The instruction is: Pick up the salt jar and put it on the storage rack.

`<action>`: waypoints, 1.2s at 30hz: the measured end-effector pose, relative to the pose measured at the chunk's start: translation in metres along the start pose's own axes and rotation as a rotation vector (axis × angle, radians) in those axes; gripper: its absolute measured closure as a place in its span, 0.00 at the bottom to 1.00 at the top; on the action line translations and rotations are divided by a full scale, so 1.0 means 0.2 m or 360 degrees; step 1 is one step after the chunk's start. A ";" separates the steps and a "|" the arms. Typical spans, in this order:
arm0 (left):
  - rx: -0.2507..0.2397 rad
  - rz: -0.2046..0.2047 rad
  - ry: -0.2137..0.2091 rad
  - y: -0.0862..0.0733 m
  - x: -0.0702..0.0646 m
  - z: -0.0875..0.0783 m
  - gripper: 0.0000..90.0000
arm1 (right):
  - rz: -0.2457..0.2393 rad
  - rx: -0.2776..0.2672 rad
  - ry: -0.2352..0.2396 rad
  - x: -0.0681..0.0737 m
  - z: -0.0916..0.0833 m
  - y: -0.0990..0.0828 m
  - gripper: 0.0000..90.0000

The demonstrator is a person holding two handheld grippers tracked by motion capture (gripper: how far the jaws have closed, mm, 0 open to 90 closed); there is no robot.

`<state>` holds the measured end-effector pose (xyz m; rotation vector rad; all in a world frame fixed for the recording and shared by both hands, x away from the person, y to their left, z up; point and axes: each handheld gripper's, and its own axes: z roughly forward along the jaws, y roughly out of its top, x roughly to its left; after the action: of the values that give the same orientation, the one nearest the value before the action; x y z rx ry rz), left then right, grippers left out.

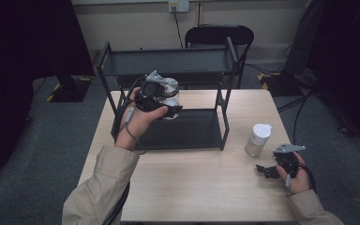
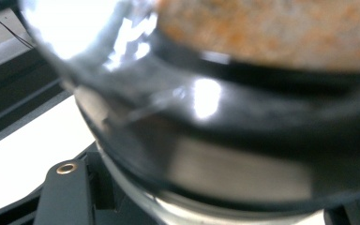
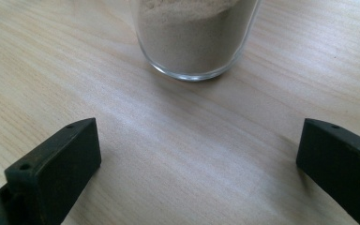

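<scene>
A pale wooden surface (image 1: pixel 192 187) carries a black two-tier rack (image 1: pixel 168 93). The left tongs (image 1: pixel 166 105) grasp a glass jar (image 1: pixel 168 91) between the rack's shelves, apparently mid-shelving; next it needs setting down level. The right tongs (image 1: pixel 267 171) rest released near the white-lidded jar (image 1: pixel 258 139), right of the rack.

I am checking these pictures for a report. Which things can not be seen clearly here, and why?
- Held jar, high view: the left gripper and hand cover much of it.
- Same jar, left gripper view: very close and blurred, so the jaws' contact is not readable.
- Jar with white lid, right gripper view: top cut off by the upper edge.
- Right gripper, high view: too small to judge; its own view shows jaws apart.
</scene>
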<state>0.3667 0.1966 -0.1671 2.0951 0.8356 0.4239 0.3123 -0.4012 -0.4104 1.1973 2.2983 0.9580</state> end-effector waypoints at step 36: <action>-0.0017 -0.0027 0.0102 0.22 0.07 -0.08 0.34 | 0.0000 0.0000 0.0001 0.00 0.00 0.00 0.00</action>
<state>0.3862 0.1962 -0.1227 2.0728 0.8857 0.4873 0.3123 -0.4013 -0.4104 1.1970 2.2986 0.9581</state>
